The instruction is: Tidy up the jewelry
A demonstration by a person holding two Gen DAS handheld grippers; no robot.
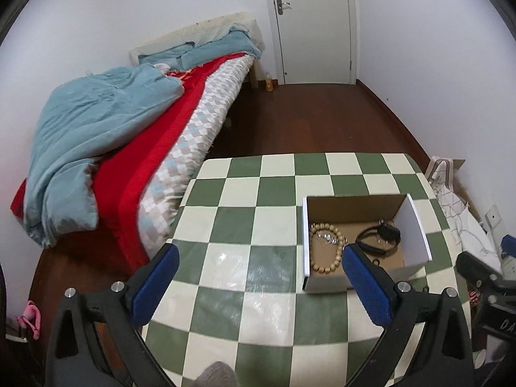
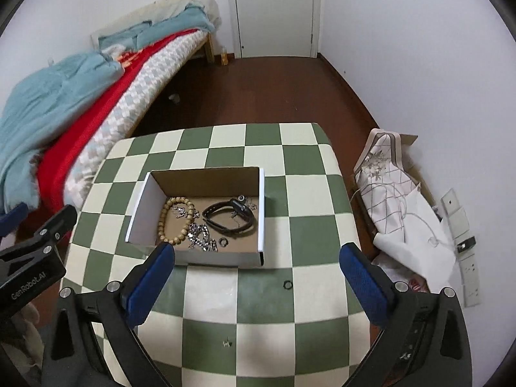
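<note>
You see a green-and-cream checked table [image 2: 303, 167]. The box [image 2: 262, 206] on it is white outside, brown cardboard inside. In it: tan wooden bead bracelet [image 2: 167, 222], black wristband [image 2: 225, 222], silver chain [image 2: 201, 238], small dark ring [image 2: 223, 242]. A second black ring [image 2: 287, 284] lies on a cream square. Your gripper pads [image 2: 362, 282] are blue on black arms. The bed [image 1: 180, 135] shows a light blue quilt, red blanket and grey-white diamond pattern. Floor [image 2: 274, 93] reddish brown.

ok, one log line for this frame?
left gripper: open, empty | right gripper: open, empty | box: bead bracelet, watch, chains | loose on table: black ring, small charm
</note>
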